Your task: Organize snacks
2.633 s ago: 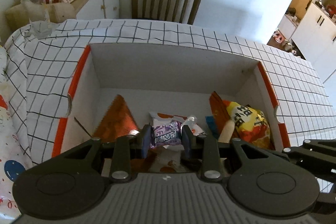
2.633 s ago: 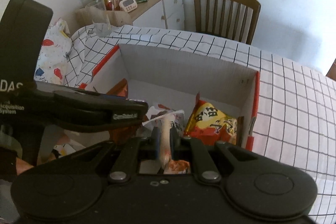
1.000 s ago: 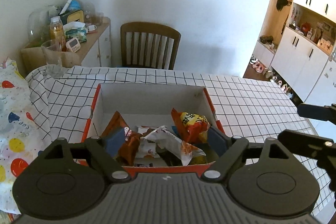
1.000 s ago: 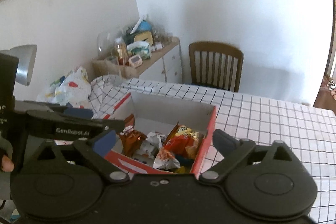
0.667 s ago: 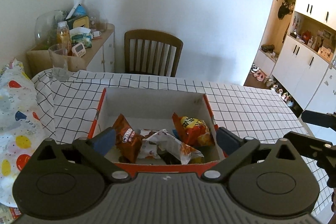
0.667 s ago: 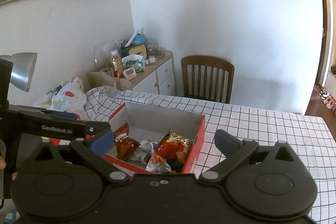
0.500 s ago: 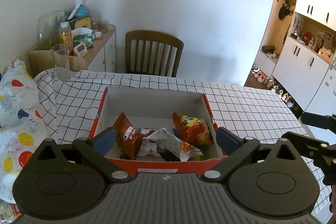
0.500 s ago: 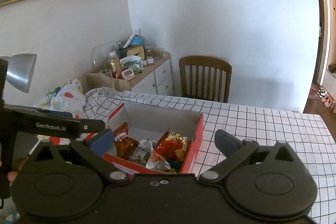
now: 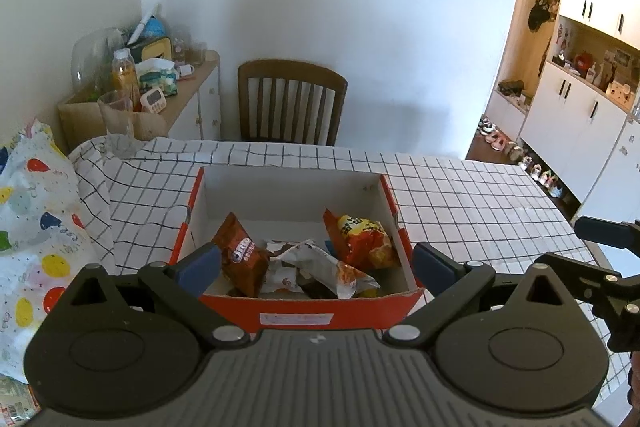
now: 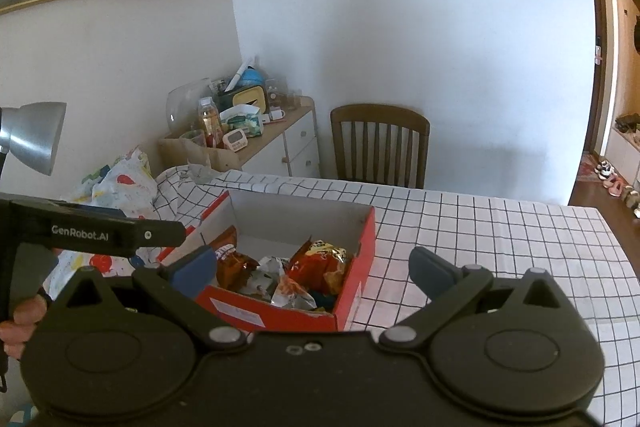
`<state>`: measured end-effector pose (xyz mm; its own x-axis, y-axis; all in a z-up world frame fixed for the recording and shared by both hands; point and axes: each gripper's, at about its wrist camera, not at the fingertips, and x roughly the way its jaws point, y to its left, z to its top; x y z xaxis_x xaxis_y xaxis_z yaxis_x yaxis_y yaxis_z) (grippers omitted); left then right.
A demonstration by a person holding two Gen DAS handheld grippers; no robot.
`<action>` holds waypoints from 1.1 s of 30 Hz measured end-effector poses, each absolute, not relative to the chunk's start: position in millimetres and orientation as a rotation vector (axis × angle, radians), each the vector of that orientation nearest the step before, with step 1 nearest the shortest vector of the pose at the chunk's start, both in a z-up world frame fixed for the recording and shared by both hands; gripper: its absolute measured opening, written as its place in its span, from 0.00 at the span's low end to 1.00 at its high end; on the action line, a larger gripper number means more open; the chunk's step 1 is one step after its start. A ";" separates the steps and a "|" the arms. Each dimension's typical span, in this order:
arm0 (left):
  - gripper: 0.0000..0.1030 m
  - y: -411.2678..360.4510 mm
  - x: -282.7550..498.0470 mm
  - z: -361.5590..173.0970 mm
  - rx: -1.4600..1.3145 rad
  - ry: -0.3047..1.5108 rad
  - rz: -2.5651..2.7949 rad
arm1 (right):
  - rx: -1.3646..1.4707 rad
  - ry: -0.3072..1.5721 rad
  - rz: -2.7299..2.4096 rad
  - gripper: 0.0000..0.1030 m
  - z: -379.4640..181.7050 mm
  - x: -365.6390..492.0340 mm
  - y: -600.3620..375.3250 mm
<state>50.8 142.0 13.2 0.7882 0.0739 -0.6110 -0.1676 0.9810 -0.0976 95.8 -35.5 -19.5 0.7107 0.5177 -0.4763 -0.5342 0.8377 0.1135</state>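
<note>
A red cardboard box [image 9: 304, 311] [image 10: 356, 251] with white inner walls sits on the checked tablecloth. Inside lie several snack packs: a brown Oreo pack [image 9: 240, 259] [image 10: 230, 261] at the left, an orange and yellow chip bag [image 9: 362, 237] [image 10: 322, 261] at the right, and a silver wrapper [image 9: 324, 267] [image 10: 276, 277] in the middle. My left gripper [image 9: 316, 263] is open and empty, held back above the box's near wall. My right gripper [image 10: 314, 265] is open and empty, back from the box's near right corner.
A wooden chair [image 9: 292, 103] [image 10: 380, 147] stands behind the table. A cluttered sideboard [image 9: 160, 87] [image 10: 256, 131] is at the back left, with a glass [image 9: 118, 123] on the table corner. A balloon-print bag [image 9: 32, 211] lies left. A grey lamp [image 10: 34, 135] hangs at the left.
Both grippers let go of the snack packs they held in the box, opened wide, and pulled up and back. The box now sits smaller and lower in both views.
</note>
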 end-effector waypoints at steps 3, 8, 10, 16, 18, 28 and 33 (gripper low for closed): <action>0.99 140.9 51.1 13.2 -0.147 0.655 0.127 | -0.027 0.516 0.575 1.00 -19.3 96.3 -37.2; 0.99 136.8 51.3 12.6 -0.135 0.657 0.122 | -0.038 0.511 0.561 1.00 -19.3 94.0 -38.3; 0.99 135.3 51.0 12.9 -0.133 0.656 0.121 | -0.031 0.513 0.555 1.00 -19.3 94.7 -39.5; 0.99 133.1 52.4 10.7 -0.129 0.669 0.137 | -0.022 0.512 0.559 1.00 -18.4 93.7 -41.4; 0.99 132.5 52.8 9.5 -0.127 0.676 0.135 | -0.018 0.516 0.558 1.00 -19.1 93.4 -42.2; 0.99 131.5 54.6 9.2 -0.132 0.690 0.133 | -0.017 0.522 0.558 1.00 -19.4 92.6 -43.3; 0.99 133.1 55.9 7.9 -0.133 0.694 0.138 | -0.017 0.525 0.562 1.00 -20.6 92.0 -44.2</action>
<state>55.9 133.1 7.9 0.7604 0.0824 -0.6442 -0.1709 0.9823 -0.0761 92.0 -44.2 -20.6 0.7185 0.5042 -0.4791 -0.5124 0.8495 0.1254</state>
